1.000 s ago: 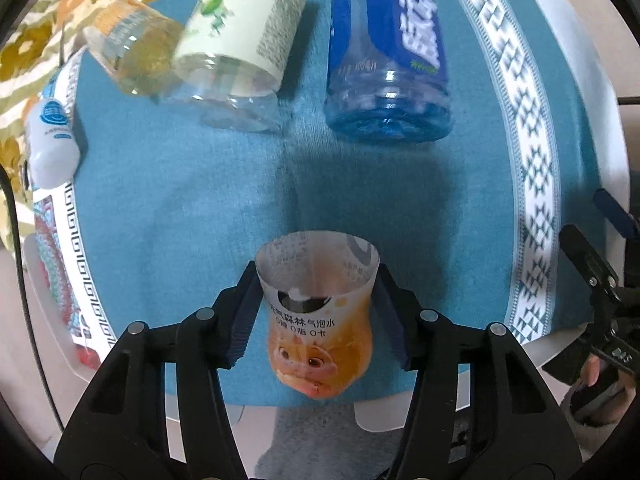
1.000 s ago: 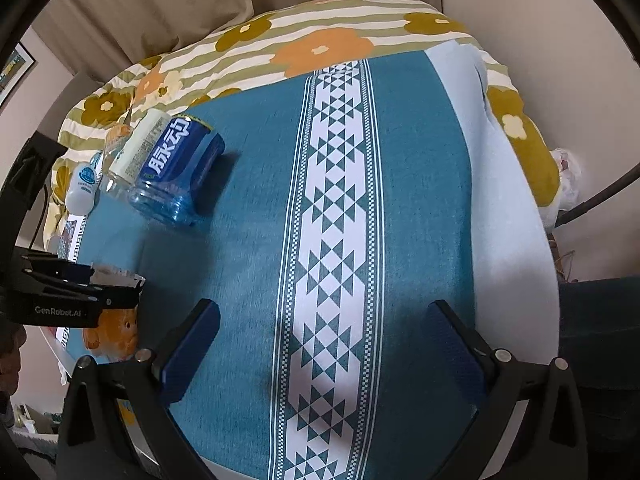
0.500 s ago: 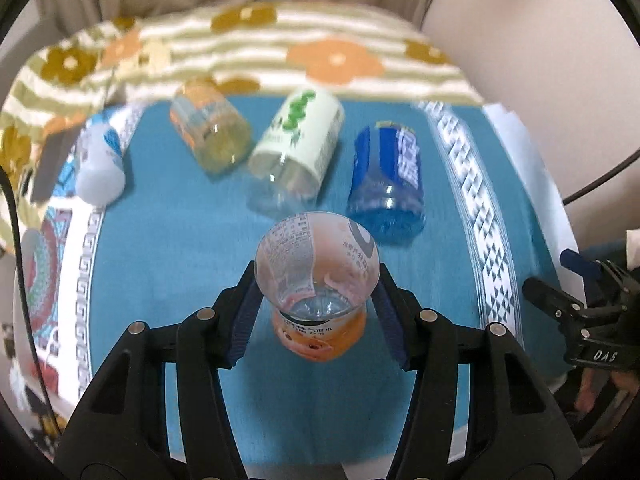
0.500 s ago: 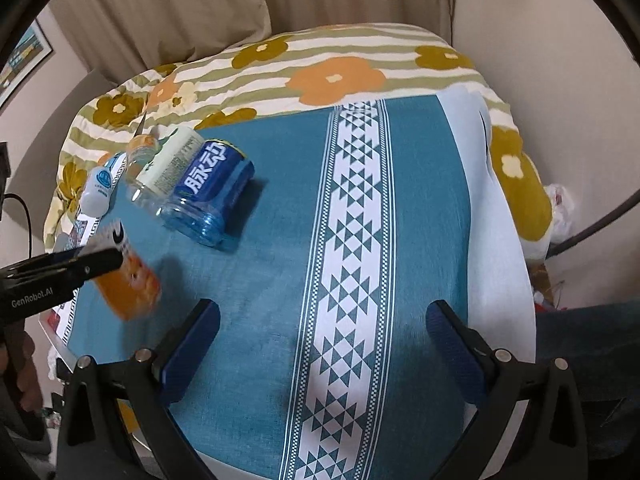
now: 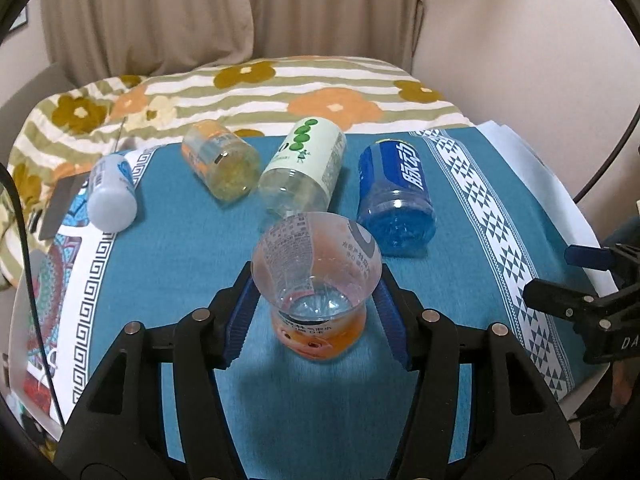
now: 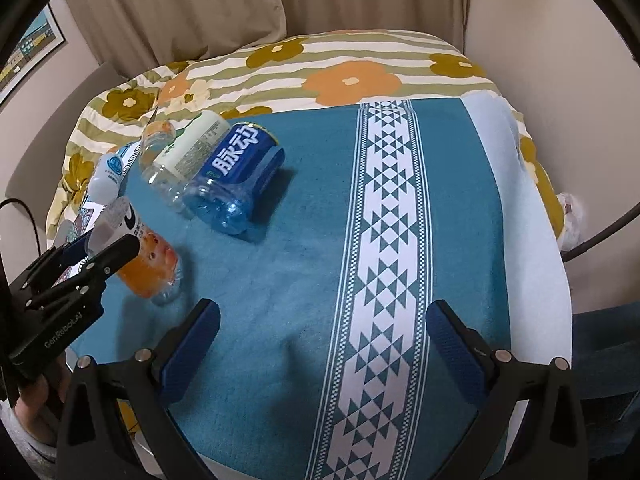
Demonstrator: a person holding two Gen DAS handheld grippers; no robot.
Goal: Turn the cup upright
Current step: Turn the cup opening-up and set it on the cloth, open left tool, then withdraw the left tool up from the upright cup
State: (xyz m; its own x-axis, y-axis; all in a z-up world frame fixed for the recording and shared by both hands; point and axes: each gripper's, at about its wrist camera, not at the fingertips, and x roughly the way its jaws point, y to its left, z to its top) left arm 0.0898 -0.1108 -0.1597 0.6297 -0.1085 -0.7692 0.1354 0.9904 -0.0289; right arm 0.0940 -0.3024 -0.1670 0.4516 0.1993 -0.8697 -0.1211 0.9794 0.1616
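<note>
Setting the clear plastic cup with orange cartoon label (image 5: 316,300) upright near the bed's front edge
Left gripper (image 5: 316,312) clasps it, tilted; releasing on soft teal cloth (image 5: 192,240) risks toppling; right gripper (image 6: 324,344) spread wide, empty

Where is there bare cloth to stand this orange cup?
Bare teal cloth lies under the orange cup in the left gripper, and runs right to the white patterned stripe, in front of the open right gripper. Farther back it is crowded: blue cup, green-label cup, orange-label cup, white bottle.
</note>
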